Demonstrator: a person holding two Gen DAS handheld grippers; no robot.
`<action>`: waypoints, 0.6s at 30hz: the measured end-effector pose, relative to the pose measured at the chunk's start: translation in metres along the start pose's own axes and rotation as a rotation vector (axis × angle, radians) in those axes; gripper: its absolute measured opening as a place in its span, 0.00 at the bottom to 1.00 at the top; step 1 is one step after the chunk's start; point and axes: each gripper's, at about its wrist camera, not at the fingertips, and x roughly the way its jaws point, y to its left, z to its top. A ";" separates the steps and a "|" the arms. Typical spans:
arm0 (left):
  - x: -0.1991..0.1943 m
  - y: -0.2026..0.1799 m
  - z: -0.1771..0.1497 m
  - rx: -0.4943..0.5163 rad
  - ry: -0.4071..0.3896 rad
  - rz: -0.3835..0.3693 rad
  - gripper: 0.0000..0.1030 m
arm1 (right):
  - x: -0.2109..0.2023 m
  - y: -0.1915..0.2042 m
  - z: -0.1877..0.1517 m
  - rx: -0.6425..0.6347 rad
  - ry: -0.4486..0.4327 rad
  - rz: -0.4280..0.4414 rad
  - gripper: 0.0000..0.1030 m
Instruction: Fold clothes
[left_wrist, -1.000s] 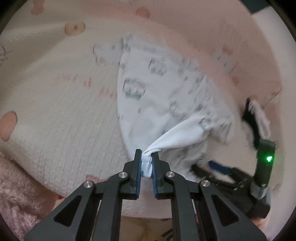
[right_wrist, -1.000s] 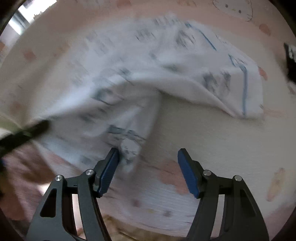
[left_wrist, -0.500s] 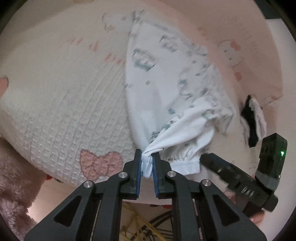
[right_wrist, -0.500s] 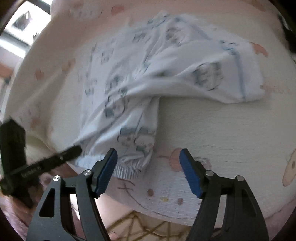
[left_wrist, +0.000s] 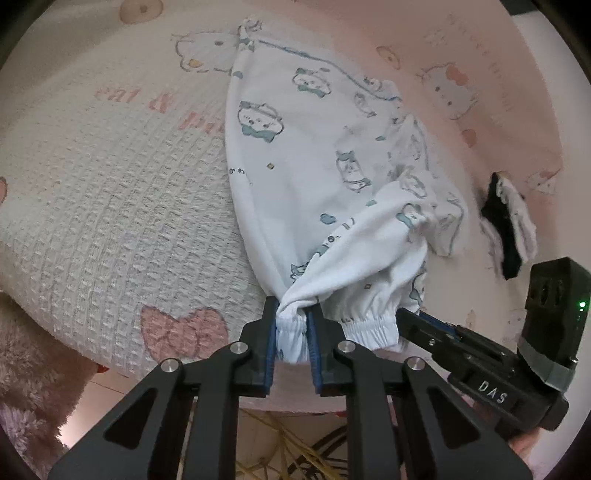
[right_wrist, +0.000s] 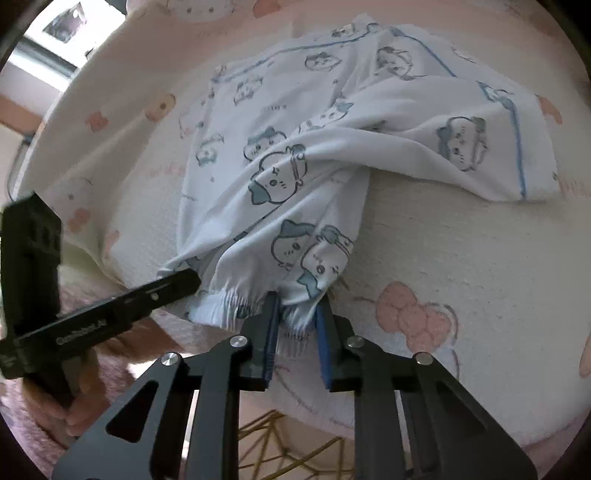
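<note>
Item: printed white garment (left_wrist: 317, 155) lay on the bedspread (left_wrist: 110, 192), its elastic hem at six o'clock; our left gripper (left_wrist: 291, 332) clamped it, our right gripper (right_wrist: 295, 325) had just closed on it; next, we judged, lift evenly and fold toward twelve.

Home, likely bedroom. Soft padded surface covered by waffle-textured blanket (left_wrist: 110, 206) in cream and pink, printed with cartoon cats, bows, pink lettering. Fluffy pink plush throw (left_wrist: 29, 398) at left edge. Child-size white pajama garment (left_wrist: 317, 177) with cartoon animal print lies on blanket; small black-and-white cloth item (left_wrist: 508, 225) nearby. Window (right_wrist: 55, 37) with daylight at upper left of right wrist view.
</note>
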 end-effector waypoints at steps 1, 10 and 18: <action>-0.004 0.001 -0.001 -0.002 -0.002 -0.014 0.15 | -0.003 -0.002 -0.001 0.006 0.001 0.012 0.17; -0.001 0.002 -0.016 0.020 0.044 0.028 0.15 | -0.029 0.018 -0.042 0.004 0.013 0.011 0.19; 0.013 0.015 0.001 -0.042 0.045 -0.033 0.37 | 0.012 -0.002 -0.011 0.154 0.029 0.061 0.64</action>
